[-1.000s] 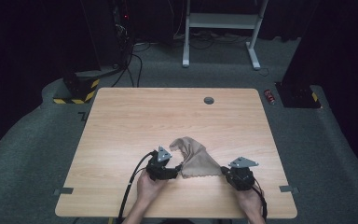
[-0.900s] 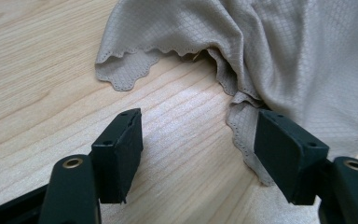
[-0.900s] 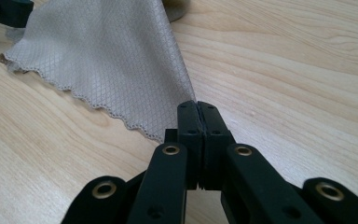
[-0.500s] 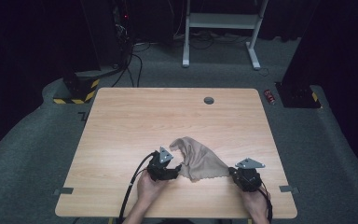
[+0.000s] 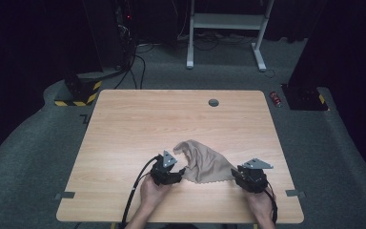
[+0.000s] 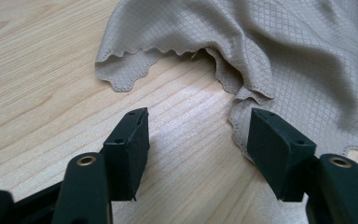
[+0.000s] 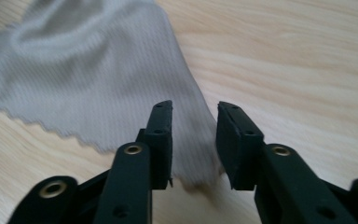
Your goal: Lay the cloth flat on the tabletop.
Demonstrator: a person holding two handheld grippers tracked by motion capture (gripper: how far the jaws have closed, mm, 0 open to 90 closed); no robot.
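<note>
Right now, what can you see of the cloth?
The cloth is a thin beige fabric with a woven diamond pattern and scalloped edges. It lies rumpled and partly folded on the wooden table, near the front edge. One corner reaches between the parted jaws of the right gripper, unpinched. The left gripper is open beside its other edge.

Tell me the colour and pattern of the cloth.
The cloth is beige-grey with a fine diamond weave and scalloped edge, clearest in the left gripper view.
</note>
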